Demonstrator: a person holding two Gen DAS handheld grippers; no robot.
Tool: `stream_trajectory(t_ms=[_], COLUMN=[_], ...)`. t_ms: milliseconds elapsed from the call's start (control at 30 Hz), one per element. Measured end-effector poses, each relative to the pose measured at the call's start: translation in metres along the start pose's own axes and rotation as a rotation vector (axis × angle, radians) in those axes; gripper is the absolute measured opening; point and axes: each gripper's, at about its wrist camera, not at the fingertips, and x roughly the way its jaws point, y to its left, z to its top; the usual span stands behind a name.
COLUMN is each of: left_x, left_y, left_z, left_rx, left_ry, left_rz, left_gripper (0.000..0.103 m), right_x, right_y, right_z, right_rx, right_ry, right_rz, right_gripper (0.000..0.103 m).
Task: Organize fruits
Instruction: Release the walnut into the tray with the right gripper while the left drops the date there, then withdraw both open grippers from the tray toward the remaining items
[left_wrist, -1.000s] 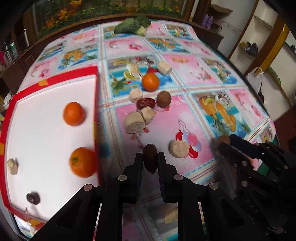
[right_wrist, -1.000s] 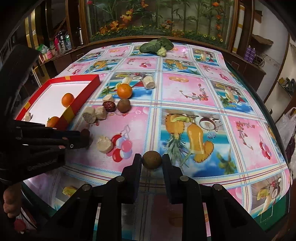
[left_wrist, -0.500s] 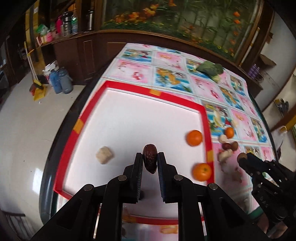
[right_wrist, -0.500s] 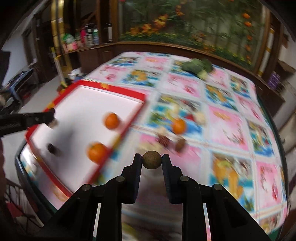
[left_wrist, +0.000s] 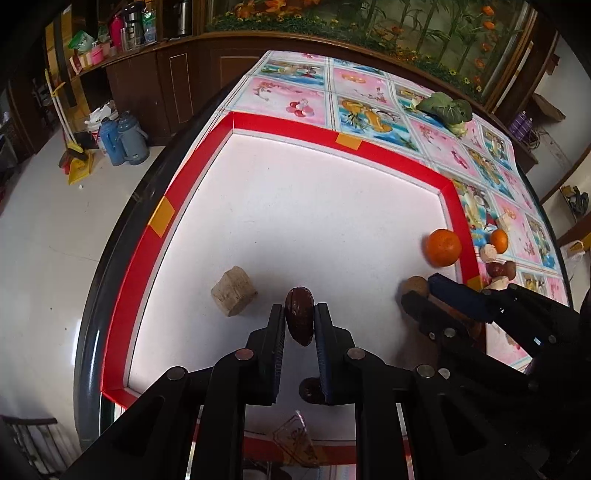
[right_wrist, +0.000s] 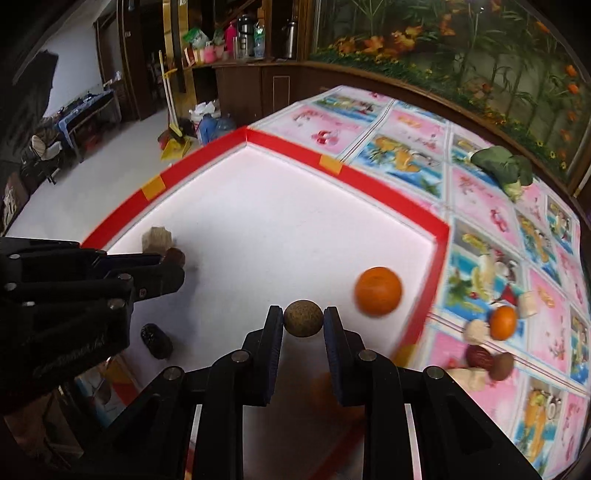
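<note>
left gripper (left_wrist: 299, 323) clamps dark red date (left_wrist: 299, 320) at lower centre, over red-rimmed tray (left_wrist: 325, 133), beside beige chunk (left_wrist: 233, 290) | right gripper (right_wrist: 303, 325) pinches brown round fruit (right_wrist: 303, 318) near orange (right_wrist: 378, 290) | advice: lower close to the white floor before releasing; set like beside like

orange (left_wrist: 442, 247) in tray (left_wrist: 295, 127), cube (left_wrist: 233, 290) opposite
</note>
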Motion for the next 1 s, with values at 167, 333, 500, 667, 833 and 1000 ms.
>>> stream_trajectory(t_ms=[167,333,500,667,833,1000], left_x=[0.015,0.016,-0.007,-0.038,-0.054,-0.058], left_y=[0.003,0.005,0.004,-0.014,-0.058,-0.103], left_z=[0.003,0.002,-0.005,-0.019,-0.042,-0.057], left_rx=[-0.004,-0.006,-0.005,0.029,0.115,0.208], left_ry=[0.006,0.002,-0.059,-0.129,-0.136,-0.107], left_rz=[-0.015,-0.023,-0.015,-0.02,-0.092,-0.165], left_gripper=[0.016,0.026,0.041,0.049,0.057,0.06], right_x=[0.007,0.007,-0.009,-0.066,-0.102,-0.108], right_y=[0.003,0.0,-0.019,-0.051,-0.089,-0.132], right_z=[0.002,0.003,0.001,-0.013,-0.047,-0.089], right_rx=[-0.009,-0.005,0.078,0.171,0.255,0.363], right_ry=[-0.005,-0.003,-0.028,-0.125,-0.157,-0.119], right_rz=[-0.013,0.012,0.091,0.082,-0.001,-0.074], right_gripper=[0.023,0.025,0.034,0.058,0.066,0.068])
